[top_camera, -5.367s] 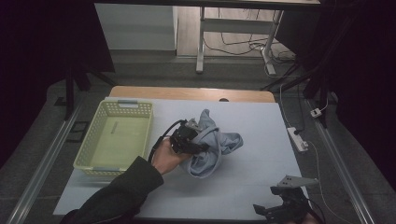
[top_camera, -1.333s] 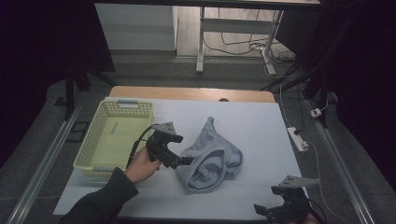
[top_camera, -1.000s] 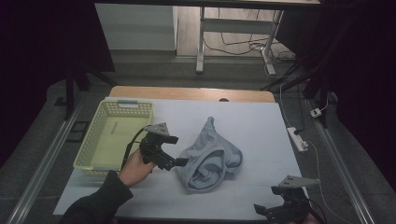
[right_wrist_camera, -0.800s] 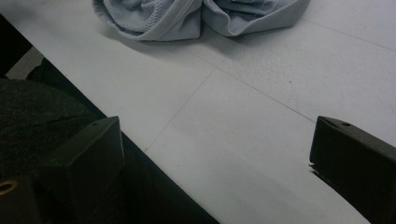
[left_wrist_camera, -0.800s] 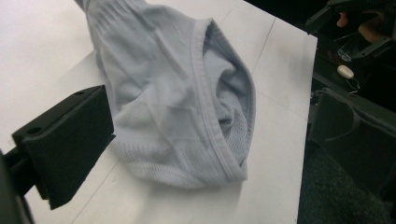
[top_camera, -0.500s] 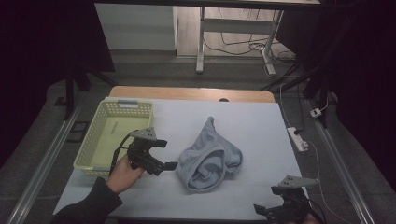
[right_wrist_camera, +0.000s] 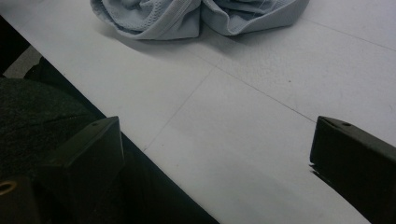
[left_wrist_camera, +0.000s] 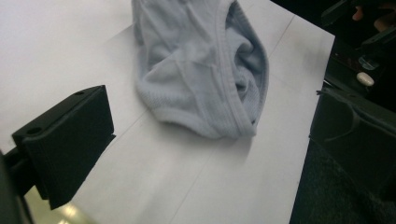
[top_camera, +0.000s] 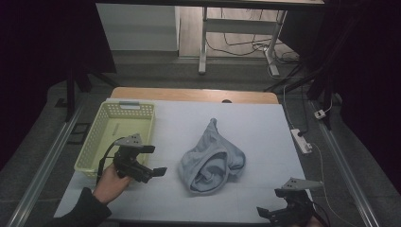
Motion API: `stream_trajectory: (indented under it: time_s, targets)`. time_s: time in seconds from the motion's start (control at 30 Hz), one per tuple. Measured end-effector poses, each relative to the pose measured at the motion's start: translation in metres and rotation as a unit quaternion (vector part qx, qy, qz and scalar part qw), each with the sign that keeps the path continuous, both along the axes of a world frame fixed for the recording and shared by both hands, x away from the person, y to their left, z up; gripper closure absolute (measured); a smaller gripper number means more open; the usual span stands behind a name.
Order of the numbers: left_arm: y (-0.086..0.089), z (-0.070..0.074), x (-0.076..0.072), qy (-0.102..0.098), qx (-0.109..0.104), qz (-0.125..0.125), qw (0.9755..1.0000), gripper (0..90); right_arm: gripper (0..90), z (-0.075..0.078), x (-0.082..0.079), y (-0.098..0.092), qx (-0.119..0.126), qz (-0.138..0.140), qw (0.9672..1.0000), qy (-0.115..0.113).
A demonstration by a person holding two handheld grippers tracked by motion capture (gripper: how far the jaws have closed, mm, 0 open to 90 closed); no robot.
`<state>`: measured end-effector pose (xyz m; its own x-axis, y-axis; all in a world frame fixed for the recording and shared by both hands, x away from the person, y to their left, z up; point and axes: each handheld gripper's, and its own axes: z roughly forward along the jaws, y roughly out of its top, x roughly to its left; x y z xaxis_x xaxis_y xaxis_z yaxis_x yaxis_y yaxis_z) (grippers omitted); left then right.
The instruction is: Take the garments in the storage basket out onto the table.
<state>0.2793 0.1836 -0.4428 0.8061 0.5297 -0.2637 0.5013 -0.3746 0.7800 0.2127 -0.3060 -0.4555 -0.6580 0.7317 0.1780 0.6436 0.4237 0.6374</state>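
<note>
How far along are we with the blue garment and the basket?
Done: little. The garment lies crumpled mid-table, apart from the basket. In hand: nothing; left tongs open beside the basket, right tongs open at the near edge. Left, probably: grasping it and moving it into the basket.

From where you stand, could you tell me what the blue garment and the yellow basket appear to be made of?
The blue garment looks like soft knitted fabric, probably cotton: matte, crumpled, with stitched edge bands and a fine mesh texture in the left gripper view. The yellow basket looks like moulded plastic: stiff perforated walls, faint sheen.
</note>
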Motion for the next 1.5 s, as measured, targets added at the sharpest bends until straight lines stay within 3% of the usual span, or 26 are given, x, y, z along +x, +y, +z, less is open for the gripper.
stream_trajectory:
  time_s: [0.5,1.1,1.5]
  targets:
    - [0.044,-0.007,-0.03,0.007,-0.01,0.049,0.9987,0.0,2.3,0.0,0.0,0.001,-0.003,-0.001,1.0,0.001]
    - [0.09,-0.016,-0.064,0.016,-0.026,0.103,0.9942,0.0,2.3,0.0,0.0,0.001,-0.006,0.0,1.0,0.001]
    - [0.115,-0.024,-0.086,0.024,-0.034,0.138,0.9895,0.0,2.3,-0.001,0.001,0.001,-0.008,-0.001,1.0,0.003]
